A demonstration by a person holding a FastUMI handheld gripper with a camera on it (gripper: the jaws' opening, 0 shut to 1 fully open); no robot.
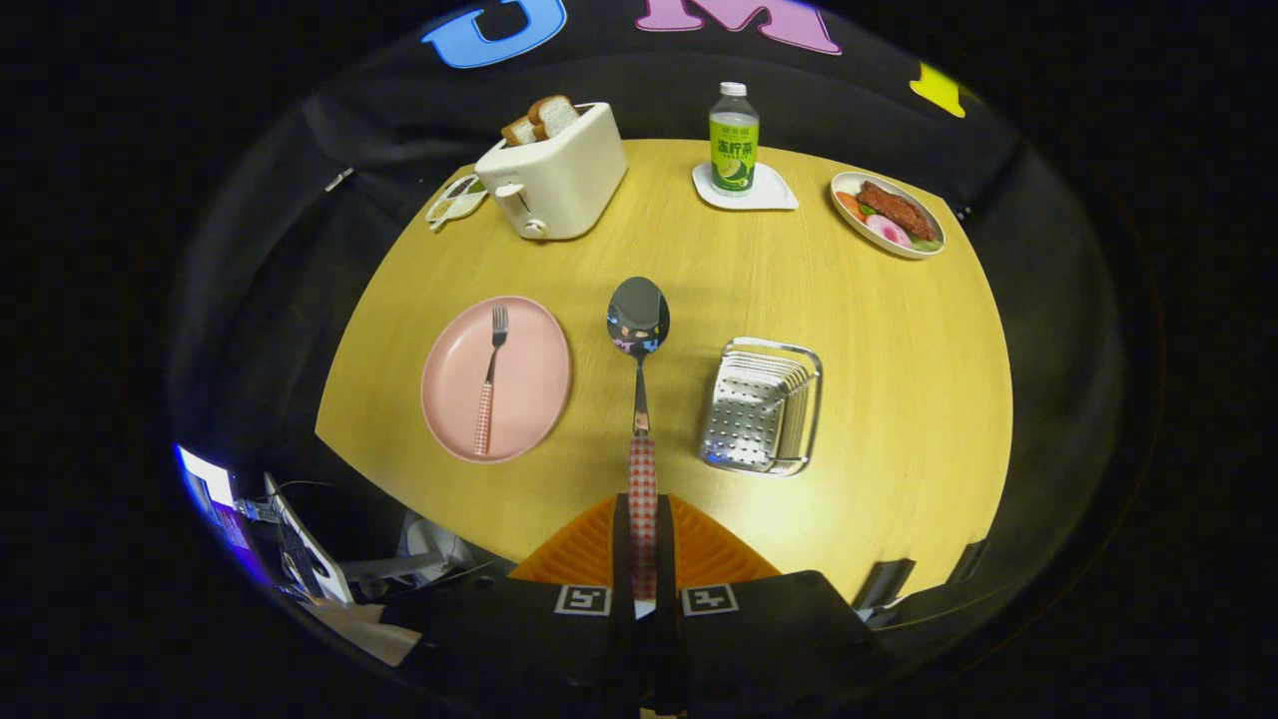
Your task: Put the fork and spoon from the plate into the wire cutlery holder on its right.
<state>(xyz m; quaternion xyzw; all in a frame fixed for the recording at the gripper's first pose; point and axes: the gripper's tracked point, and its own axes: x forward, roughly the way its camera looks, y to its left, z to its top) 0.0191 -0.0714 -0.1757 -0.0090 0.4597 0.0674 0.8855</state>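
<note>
My gripper point(643, 544) is shut on the checked handle of the spoon point(638, 340), which points straight ahead above the table, its shiny bowl hanging between the plate and the holder. A pink plate point(534, 394) lies to the left of the spoon, and the fork point(490, 384) with a matching checked handle rests on it, tines pointing away. To the right of the spoon stands the wire cutlery holder point(764, 407), a perforated metal basket with nothing seen inside.
A white toaster point(554, 170) with bread slices stands at the back left beside a small dish point(454, 200). A green bottle point(734, 140) sits on a white coaster point(769, 192) at the back. A food plate point(889, 215) lies back right. The round wooden table point(899, 399) ends just below my fingers.
</note>
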